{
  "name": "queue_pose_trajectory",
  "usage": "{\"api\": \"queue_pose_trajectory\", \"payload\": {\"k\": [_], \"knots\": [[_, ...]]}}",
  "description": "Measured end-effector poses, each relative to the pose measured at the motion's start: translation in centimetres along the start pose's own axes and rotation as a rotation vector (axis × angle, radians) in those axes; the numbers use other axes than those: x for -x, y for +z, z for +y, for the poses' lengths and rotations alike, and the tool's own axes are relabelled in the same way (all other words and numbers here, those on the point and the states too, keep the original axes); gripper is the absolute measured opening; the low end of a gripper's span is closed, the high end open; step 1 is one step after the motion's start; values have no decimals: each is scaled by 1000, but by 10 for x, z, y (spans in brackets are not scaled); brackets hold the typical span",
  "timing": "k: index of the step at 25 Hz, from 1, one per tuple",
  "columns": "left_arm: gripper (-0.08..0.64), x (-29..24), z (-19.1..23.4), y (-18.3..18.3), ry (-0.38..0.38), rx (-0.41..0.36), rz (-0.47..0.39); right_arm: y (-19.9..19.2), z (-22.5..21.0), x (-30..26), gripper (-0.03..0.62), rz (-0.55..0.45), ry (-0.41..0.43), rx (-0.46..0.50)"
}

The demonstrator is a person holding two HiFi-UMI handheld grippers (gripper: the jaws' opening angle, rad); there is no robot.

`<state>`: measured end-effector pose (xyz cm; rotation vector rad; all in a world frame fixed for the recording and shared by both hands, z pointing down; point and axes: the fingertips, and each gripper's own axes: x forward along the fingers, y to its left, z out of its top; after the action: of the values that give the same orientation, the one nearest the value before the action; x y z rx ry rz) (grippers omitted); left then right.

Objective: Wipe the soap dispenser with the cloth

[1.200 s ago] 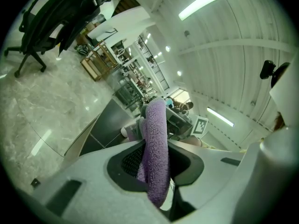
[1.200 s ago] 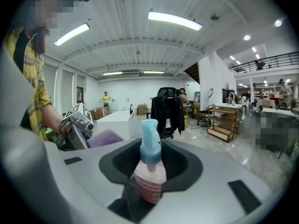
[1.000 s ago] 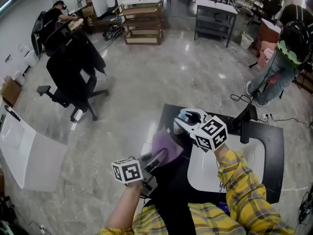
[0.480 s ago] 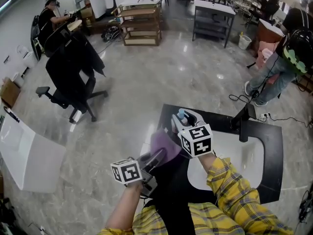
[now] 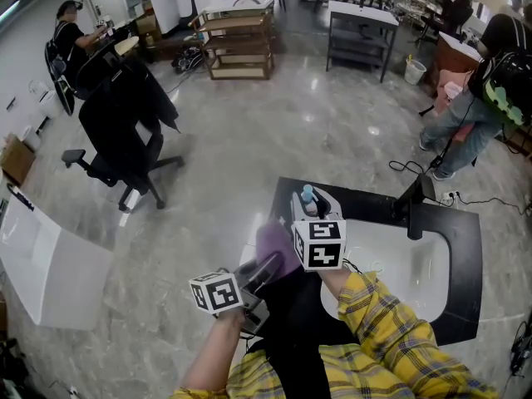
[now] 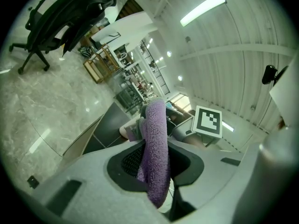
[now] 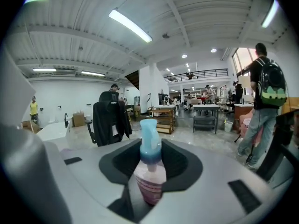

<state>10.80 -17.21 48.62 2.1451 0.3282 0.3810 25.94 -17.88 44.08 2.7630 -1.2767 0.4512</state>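
In the head view, the right hand-held gripper (image 5: 309, 210) holds the soap dispenser (image 5: 308, 196) aloft with its blue pump uppermost. The black bench (image 5: 465, 239) lies below the dispenser and to its right. Just left of the dispenser and slightly lower, the left hand-held gripper (image 5: 268, 266) pinches the purple cloth (image 5: 278, 246). The cloth's free end bulges toward the bottle; whether they touch, I cannot tell.

In the left gripper view, the jaws are narrow and clamped on the cloth, which rises between the pads as a folded ridge. That probably leaves a soft edge beyond the jaws to meet the dispenser, which is mostly hidden behind it.

In the right gripper view, the jaws are partly closed on the dispenser's pink lower body, keeping it upright. This low grip seems meant to leave the pump and shoulder free for wiping.
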Motion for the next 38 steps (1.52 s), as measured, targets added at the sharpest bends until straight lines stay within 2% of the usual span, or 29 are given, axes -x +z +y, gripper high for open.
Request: {"api": "queue_pose_trajectory", "payload": {"k": [3, 6, 11, 13, 15, 20, 22, 28, 33, 38], "knots": [[76, 0, 0, 1, -4, -3, 1, 1, 0, -1, 123, -19, -20, -3], [76, 0, -2, 4, -9, -11, -4, 3, 5, -1, 123, -8, 31, 16], [75, -7, -11, 18, -37, -76, -34, 10, 10, 17, 221, -58, 148, 99], [75, -11, -17, 25, -47, -137, -57, 6, 7, 29, 239, -68, 174, 102], [75, -15, -26, 31, -57, -217, -80, 0, -3, 41, 241, -73, 180, 60], [77, -35, -48, 31, -70, -437, -89, -5, -46, 66, 239, -101, 116, -64], [75, -42, -50, 31, -53, -476, -107, -7, -60, 74, 238, -108, 92, -95], [77, -60, -43, 30, -18, -376, -173, -17, -81, 94, 218, -96, 46, -128], [75, -74, -38, 16, -2, -381, -146, -27, -93, 105, 206, -79, 25, -153], [75, -85, -24, 4, 8, -322, -110, -36, -101, 110, 196, -66, 15, -153]]}}
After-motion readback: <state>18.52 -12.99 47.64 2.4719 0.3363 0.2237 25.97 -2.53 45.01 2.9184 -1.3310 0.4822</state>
